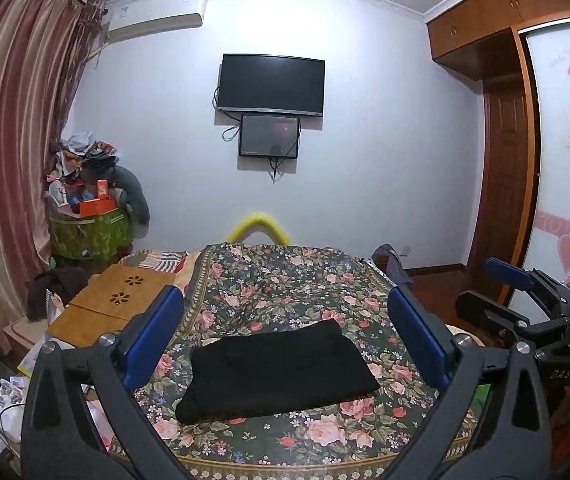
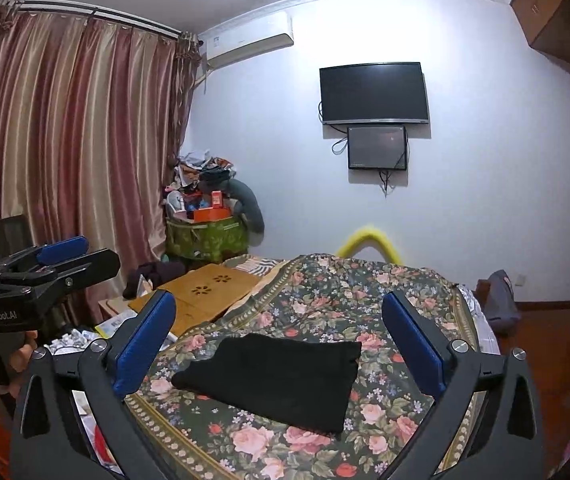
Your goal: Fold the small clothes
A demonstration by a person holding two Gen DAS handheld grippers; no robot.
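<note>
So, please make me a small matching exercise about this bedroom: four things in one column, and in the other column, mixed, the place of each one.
Things:
1. black folded garment
2. television
3. air conditioner
4. wooden lap desk

Places:
A. high on the wall, beside the curtain
B. middle of the wall, above a smaller screen
C. on the floral bedspread, in front of both open tongs
D. on the left part of the bed, next to the floral bedspread

Pairs: 1-C, 2-B, 3-A, 4-D
</note>
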